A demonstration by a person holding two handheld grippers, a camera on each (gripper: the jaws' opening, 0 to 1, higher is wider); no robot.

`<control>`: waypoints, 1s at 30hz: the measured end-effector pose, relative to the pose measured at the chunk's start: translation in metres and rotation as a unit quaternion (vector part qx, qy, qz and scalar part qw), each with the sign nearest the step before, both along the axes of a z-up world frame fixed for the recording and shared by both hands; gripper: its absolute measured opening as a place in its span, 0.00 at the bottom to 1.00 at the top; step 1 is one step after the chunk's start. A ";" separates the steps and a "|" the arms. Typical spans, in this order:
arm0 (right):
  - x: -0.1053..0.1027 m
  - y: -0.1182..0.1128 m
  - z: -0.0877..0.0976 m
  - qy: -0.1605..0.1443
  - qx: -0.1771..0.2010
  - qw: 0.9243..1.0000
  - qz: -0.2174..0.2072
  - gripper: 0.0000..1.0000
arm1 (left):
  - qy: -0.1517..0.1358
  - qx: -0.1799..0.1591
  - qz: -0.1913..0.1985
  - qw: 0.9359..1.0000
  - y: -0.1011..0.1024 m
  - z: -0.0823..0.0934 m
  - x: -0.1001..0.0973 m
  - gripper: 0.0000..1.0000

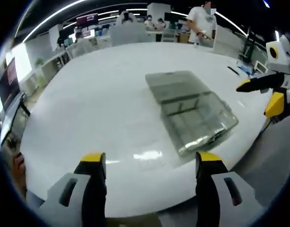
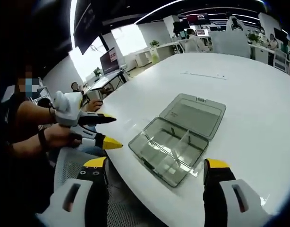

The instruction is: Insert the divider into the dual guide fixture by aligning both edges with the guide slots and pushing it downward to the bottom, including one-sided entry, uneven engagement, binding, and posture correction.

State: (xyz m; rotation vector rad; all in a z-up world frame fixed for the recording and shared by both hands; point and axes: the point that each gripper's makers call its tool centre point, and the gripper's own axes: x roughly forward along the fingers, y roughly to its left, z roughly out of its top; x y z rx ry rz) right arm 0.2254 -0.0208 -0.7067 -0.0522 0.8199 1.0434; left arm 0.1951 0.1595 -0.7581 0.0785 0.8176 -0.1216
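Both grippers hang spread and empty over the white table point(image 2: 258, 94), the left gripper point(image 1: 149, 163) at the near edge and the right gripper point(image 2: 154, 165) just short of the clear box point(image 2: 178, 137), whose lid point(image 2: 194, 112) lies folded back flat. A thin clear divider point(image 2: 183, 144) appears to stand across the tray already, though whether it is seated to the bottom I cannot tell. I judge this the approach before any grasp: next, one gripper should steady the box while the other pinches the divider's top edge, squares both ends to the slots and presses evenly.
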 end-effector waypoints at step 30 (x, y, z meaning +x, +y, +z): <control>0.000 -0.006 -0.009 0.011 -0.017 1.000 0.015 0.77 | 0.037 0.009 0.021 0.999 0.005 -0.024 0.014 0.53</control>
